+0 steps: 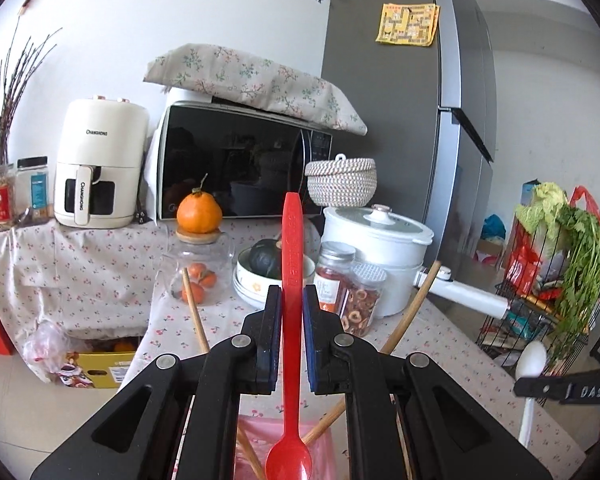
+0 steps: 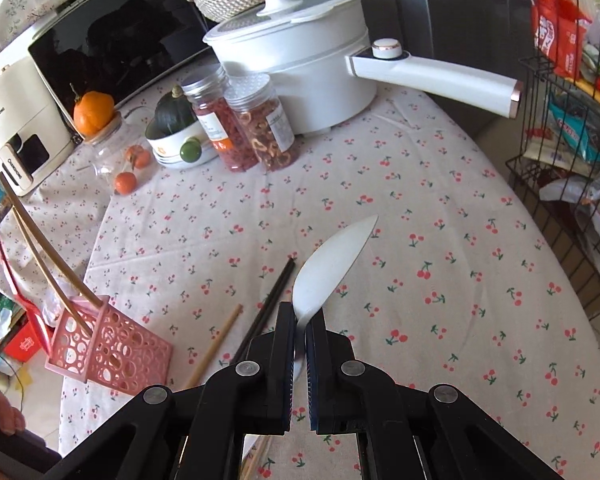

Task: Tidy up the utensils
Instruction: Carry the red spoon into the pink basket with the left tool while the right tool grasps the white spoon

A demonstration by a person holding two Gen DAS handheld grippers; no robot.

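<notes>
Above the perforated pink basket [image 2: 110, 354], left gripper [image 1: 291, 300] clamps a glossy red spoon [image 1: 291, 280].

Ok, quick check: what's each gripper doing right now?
Left gripper: closed on the red spoon.
Right gripper: closed on the white spoon.

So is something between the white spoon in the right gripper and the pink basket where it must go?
Nothing visible blocks it. The white spoon is held above the cloth; the pink basket lies to its left. Black chopsticks and a wooden chopstick lie flat between them.
</notes>
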